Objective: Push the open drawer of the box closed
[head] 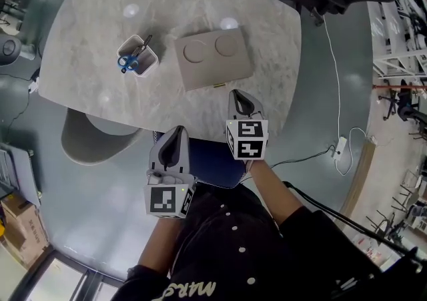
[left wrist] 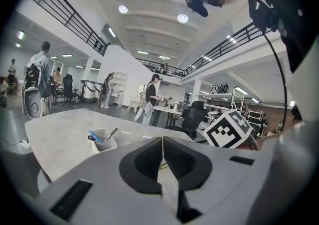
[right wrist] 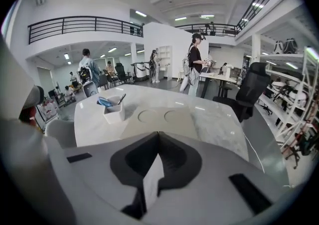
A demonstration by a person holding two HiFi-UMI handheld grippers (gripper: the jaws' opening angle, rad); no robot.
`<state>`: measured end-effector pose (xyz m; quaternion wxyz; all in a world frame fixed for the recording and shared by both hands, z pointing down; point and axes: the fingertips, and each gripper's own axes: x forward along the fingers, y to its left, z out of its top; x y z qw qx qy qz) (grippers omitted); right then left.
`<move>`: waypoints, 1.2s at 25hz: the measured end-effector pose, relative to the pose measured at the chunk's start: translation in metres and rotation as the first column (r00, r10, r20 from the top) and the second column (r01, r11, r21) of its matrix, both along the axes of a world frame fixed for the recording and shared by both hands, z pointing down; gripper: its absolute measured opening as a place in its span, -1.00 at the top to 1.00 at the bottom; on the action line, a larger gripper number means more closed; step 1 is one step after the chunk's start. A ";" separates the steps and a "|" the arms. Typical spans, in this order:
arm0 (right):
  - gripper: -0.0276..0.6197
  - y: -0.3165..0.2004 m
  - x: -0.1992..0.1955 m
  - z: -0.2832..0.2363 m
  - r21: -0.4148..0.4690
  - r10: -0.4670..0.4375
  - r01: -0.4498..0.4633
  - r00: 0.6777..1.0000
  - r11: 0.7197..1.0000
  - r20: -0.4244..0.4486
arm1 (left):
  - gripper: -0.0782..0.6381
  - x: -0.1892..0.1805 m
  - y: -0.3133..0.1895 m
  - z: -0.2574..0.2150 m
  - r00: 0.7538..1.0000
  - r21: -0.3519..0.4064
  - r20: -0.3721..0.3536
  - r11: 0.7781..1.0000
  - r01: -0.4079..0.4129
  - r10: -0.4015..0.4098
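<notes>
Pressed shut, tip against tip, on the left gripper (head: 178, 131) and the right gripper (head: 235, 95) alike, with nothing pinched.

From the head view: finds the left gripper low, off the near edge of the table (head: 87, 33), and the right gripper over that edge, pointing away from the body. Places the box (head: 213, 58) just beyond the right tips and a little left of their line, farther from the left ones, so favours the right hand for any push. Reads the box as a flat, matte beige slab with two shallow round recesses on top, long axis across the table and slightly skewed, with a small brass-coloured pull (head: 217, 85) at the near face. Cannot make out a drawer standing proud of that face. Looks flush, so judges the closing done or nearly so. Notes a white cup (head: 137, 57) with blue-handled scissors left of the box, apart from it, on pale, veined, glossy stone.

From the left gripper view: shows dark pads meeting in one seam, empty. Catches the cup ahead to the left, and hides the box almost wholly behind the smooth grey gripper body.

From the right gripper view: shows the pads closed likewise on nothing. Sets the box (right wrist: 159, 118) straight ahead and below, apart from the tips, recesses side by side, cup at its left.
</notes>
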<state>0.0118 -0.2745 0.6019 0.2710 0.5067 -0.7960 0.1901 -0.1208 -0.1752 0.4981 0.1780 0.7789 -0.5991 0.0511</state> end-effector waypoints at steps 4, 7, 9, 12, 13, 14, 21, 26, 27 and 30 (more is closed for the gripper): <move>0.92 0.008 0.001 -0.060 0.105 -0.002 -0.004 0.998 0.994 0.065 | 0.74 -0.001 0.003 -0.028 1.000 0.061 0.010 0.998 -0.006 0.005; 0.92 0.017 0.004 -0.102 0.188 -0.011 -0.012 0.993 0.982 0.119 | 0.74 -0.001 0.006 -0.049 1.000 0.103 0.012 0.995 -0.006 0.005; 0.92 0.024 0.007 -0.127 0.234 -0.019 -0.019 0.987 0.972 0.157 | 0.74 -0.001 0.009 -0.065 1.000 0.134 0.018 0.991 -0.011 0.009; 0.92 0.036 0.012 -0.158 0.285 -0.031 -0.035 0.974 0.958 0.225 | 0.74 -0.003 0.013 -0.085 1.000 0.178 0.024 0.984 -0.016 0.012; 0.92 0.040 0.015 -0.167 0.296 -0.034 -0.042 0.968 0.954 0.248 | 0.74 -0.004 0.016 -0.091 1.000 0.191 0.027 0.981 -0.017 0.012; 0.92 0.045 0.017 -0.175 0.306 -0.037 -0.049 0.962 0.951 0.270 | 0.74 -0.004 0.018 -0.097 1.000 0.202 0.029 0.979 -0.016 0.010; 0.92 0.078 0.034 -0.228 0.412 -0.046 -0.096 0.946 0.906 0.321 | 0.74 -0.008 0.036 -0.130 0.999 0.274 0.049 0.961 -0.024 0.011; 0.92 0.099 0.046 -0.252 0.472 -0.044 -0.120 0.946 0.873 0.321 | 0.74 -0.009 0.048 -0.152 0.998 0.321 0.056 0.947 -0.021 0.003; 0.92 0.103 0.048 -0.255 0.480 -0.046 -0.122 0.945 0.869 0.324 | 0.74 -0.010 0.050 -0.156 0.998 0.328 0.058 0.944 -0.021 0.002; 0.92 0.116 0.055 -0.265 0.502 -0.046 -0.135 0.942 0.854 0.332 | 0.74 -0.009 0.057 -0.168 0.998 0.350 0.066 0.936 -0.027 0.004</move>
